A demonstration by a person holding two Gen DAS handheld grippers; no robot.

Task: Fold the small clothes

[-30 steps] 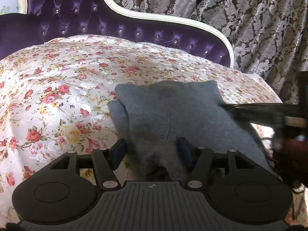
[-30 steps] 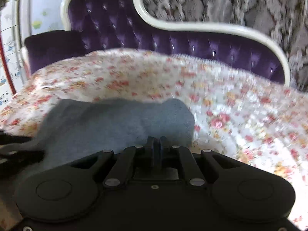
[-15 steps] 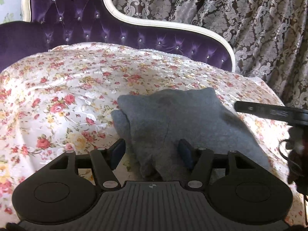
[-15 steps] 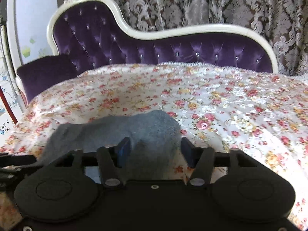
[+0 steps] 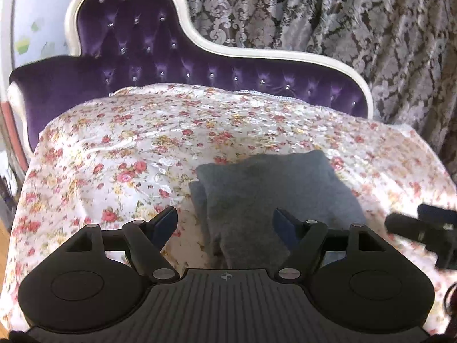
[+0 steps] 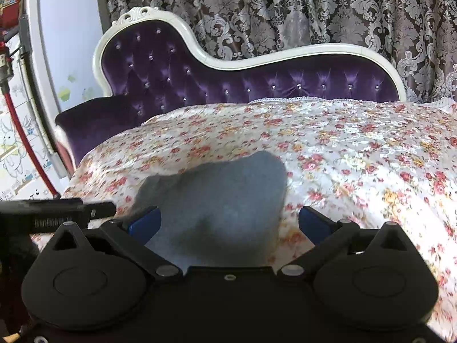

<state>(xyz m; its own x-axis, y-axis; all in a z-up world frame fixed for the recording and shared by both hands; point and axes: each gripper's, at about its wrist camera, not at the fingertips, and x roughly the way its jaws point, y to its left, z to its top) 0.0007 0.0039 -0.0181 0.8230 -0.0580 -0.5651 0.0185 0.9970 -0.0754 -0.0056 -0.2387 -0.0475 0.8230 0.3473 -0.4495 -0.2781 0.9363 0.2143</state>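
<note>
A folded grey knit garment (image 5: 265, 188) lies flat on the floral cover (image 5: 114, 154) of a chaise. It also shows in the right wrist view (image 6: 217, 194). My left gripper (image 5: 225, 223) is open, raised above the garment's near left edge and holding nothing. My right gripper (image 6: 228, 223) is open wide, above the garment's near right part and holding nothing. The right gripper's body (image 5: 422, 228) shows at the right edge of the left wrist view. The left gripper's body (image 6: 57, 211) shows at the left of the right wrist view.
The chaise has a purple tufted back (image 6: 257, 85) with a white frame (image 6: 314, 50). A patterned curtain (image 6: 314, 8) hangs behind. A white wall with stickers (image 6: 65, 57) and a red hose (image 6: 17, 131) stand at the left. The cover drops off at its left edge (image 5: 22, 205).
Both grippers have lifted and pulled back from the garment. The right gripper went from shut to open wide. The left gripper opened wider. The garment stays folded on the cover.
</note>
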